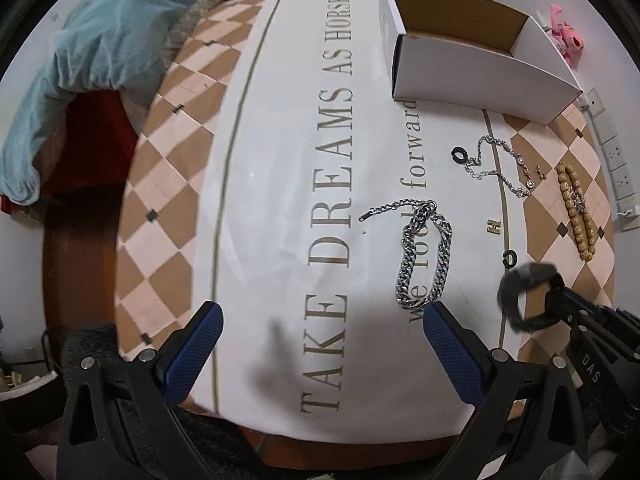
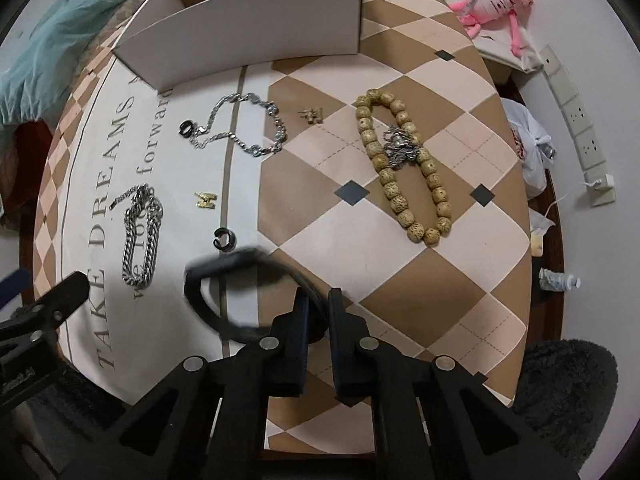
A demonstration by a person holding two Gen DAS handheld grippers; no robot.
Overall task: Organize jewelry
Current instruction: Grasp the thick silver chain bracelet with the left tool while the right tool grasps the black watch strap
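I am holding my right gripper clamped on a black bracelet, blurred, its loop hanging at nine o'clock of the fingertips above the tablecloth. My left gripper is hovering with its claw apart, the steel chain bracelet lying at one o'clock of it. The white box is sitting at twelve o'clock, the wooden bead bracelet at two o'clock.

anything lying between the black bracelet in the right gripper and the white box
Nothing tall. The black bracelet is lifted in the right gripper; only flat pieces, the black ear cuff and thin silver chain, lie below the path to the white box.
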